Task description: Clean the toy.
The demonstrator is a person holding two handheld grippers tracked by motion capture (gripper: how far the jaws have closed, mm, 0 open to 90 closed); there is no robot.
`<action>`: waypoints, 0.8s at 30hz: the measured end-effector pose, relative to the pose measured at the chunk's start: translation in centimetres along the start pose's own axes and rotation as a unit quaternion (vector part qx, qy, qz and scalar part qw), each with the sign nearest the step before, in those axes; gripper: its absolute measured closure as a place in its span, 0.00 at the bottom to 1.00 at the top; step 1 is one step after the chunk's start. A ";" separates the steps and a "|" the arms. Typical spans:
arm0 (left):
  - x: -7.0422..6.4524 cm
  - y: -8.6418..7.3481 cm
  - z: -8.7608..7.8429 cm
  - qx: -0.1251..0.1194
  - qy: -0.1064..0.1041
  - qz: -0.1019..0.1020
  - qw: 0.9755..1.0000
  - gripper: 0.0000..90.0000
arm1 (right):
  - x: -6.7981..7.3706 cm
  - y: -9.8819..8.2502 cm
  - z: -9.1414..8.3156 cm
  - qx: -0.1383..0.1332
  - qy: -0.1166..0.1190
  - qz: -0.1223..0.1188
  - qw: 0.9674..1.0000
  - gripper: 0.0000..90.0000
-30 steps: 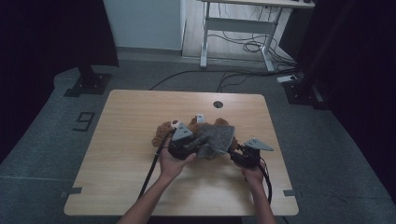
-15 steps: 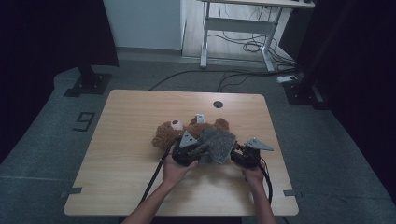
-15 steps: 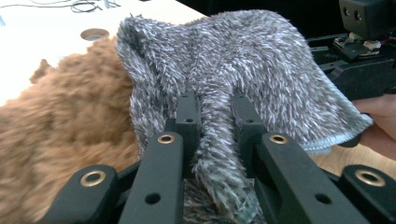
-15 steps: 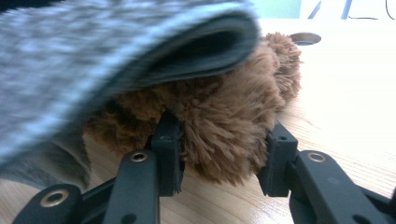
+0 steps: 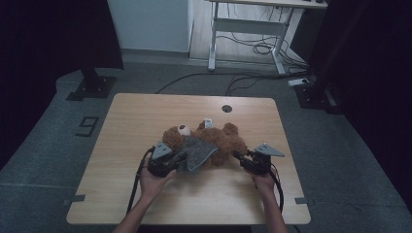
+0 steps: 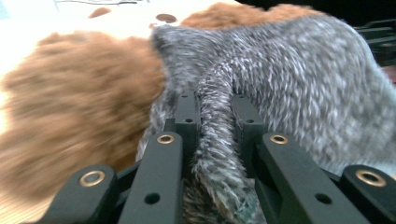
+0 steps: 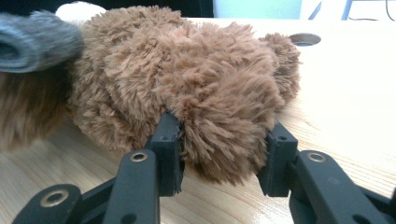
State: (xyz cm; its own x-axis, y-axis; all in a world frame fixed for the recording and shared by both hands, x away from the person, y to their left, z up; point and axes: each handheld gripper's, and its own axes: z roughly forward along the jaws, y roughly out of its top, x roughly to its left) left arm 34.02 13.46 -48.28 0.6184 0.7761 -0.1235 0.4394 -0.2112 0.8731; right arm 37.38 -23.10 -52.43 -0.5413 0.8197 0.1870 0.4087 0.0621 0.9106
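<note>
You are holding 2 grippers at the teddy bear [image 5: 221, 141], which is lying near the middle of the wooden table [image 5: 126, 121], a little toward your side. A grey cloth [image 5: 197, 153] is lying over the bear's body.

Your left gripper [image 5: 176, 162] is sitting at the left end of the bear, at the edge of the cloth. In the left gripper view, its 2 jaws are standing narrow and are pinching a fold of the grey cloth [image 6: 219, 135] between them; the fold is running straight down the gap, with brown fur [image 6: 79, 107] just beside it on the left.

Your right gripper [image 5: 241, 160] is lying at the right end of the bear. In the right gripper view, its 2 jaws are pressing on a round brown limb [image 7: 224, 140] of the bear from both sides, and this limb is resting on the table.
</note>
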 end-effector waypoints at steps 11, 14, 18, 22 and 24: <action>4.3 -1.5 -3.3 -0.020 0.036 -0.042 0.998 0.84 | 0.0 0.0 0.1 0.000 -0.001 -0.001 1.000 0.65; 5.6 -1.9 -4.2 -0.025 0.052 -0.055 0.997 0.84 | 0.0 0.0 0.1 0.000 -0.001 -0.002 1.000 0.65; 5.9 -2.0 -4.6 -0.028 0.057 -0.061 0.996 0.84 | 0.0 0.0 0.1 0.000 -0.001 -0.003 1.000 0.65; 4.5 -0.7 -4.5 -0.039 0.041 -0.047 0.997 0.85 | -0.1 0.0 0.1 0.000 -0.002 -0.003 1.000 0.65; 3.5 0.5 -4.2 -0.045 0.027 -0.039 0.998 0.85 | -0.2 -0.1 0.2 -0.001 -0.002 -0.002 1.000 0.65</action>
State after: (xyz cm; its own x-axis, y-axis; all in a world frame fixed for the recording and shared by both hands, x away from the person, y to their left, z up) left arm 33.70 18.55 -46.34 0.5478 0.8192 -0.1698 0.4230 -0.0961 0.9010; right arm 37.59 -23.13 -52.58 -0.5402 0.8216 0.1822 0.4055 0.0644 0.9118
